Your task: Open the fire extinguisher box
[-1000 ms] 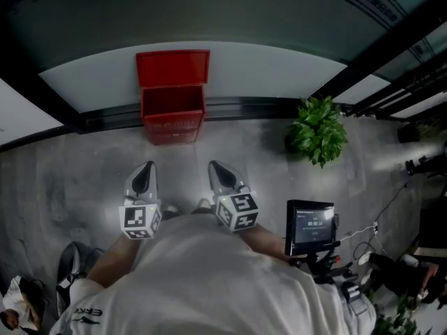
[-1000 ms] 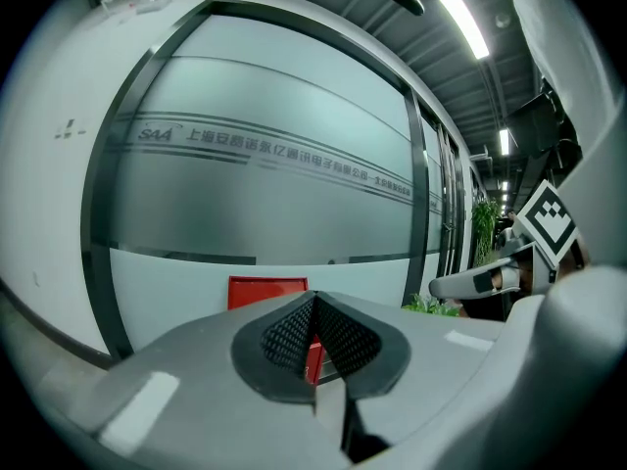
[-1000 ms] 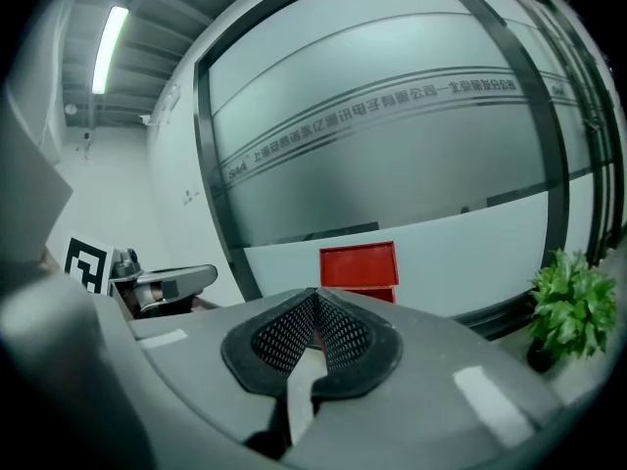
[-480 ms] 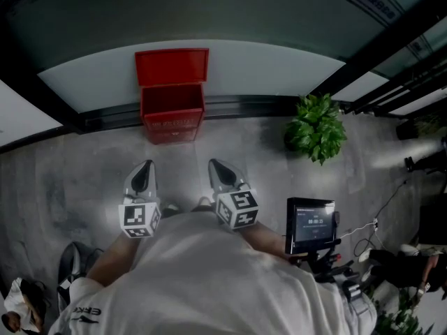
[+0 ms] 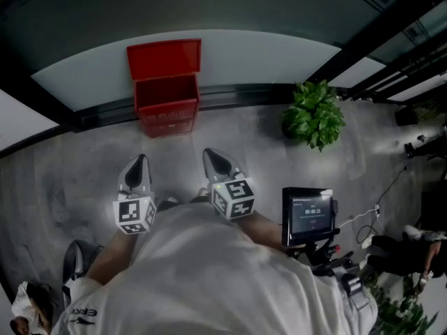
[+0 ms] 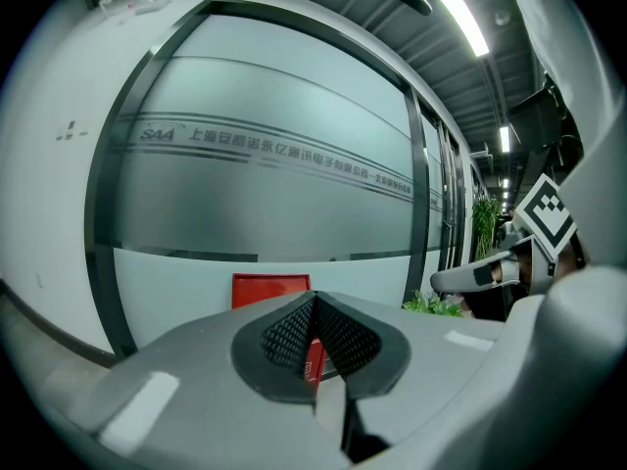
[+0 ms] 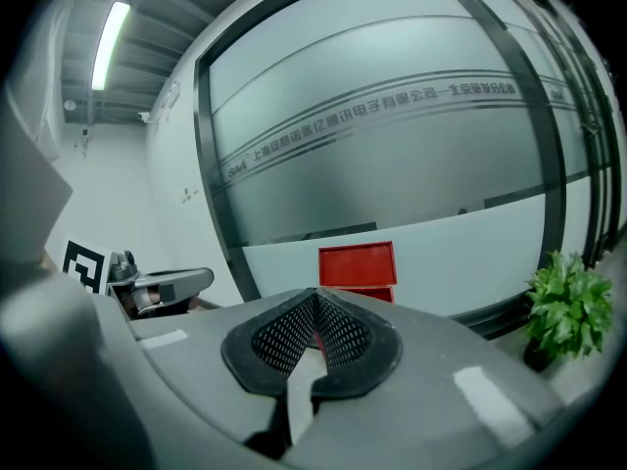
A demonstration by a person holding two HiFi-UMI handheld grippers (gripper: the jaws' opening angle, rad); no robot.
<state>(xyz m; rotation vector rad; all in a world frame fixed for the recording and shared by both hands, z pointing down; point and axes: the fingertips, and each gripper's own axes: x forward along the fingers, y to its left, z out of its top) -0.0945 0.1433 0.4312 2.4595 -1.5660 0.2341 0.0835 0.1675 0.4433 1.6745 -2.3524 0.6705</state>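
- The red box (image 5: 166,107) stood on the gray floor (image 5: 77,180) at the far side of the scene, a little left of the middle, against the foot of the frosted glass wall (image 5: 230,12).
- Its lid (image 5: 164,58) was up, standing nearly upright against the wall, and the inside of the box was open to view.
- The left gripper (image 5: 138,160) was held near the person's body, well short of the box and pointing toward it. Its jaws were pressed together, with nothing between them.
- The right gripper (image 5: 211,155) was just to the right of the left one, at about the same distance from the box. Its jaws were also closed tight and empty.
- Neither gripper touched the box; bare floor lay between them and it.
- A green potted plant (image 5: 314,117) stood on the floor to the right of the box, near the wall.
- A small dark screen (image 5: 308,215) on a stand sat near the person's right side.
- The person wore a white shirt (image 5: 209,278).
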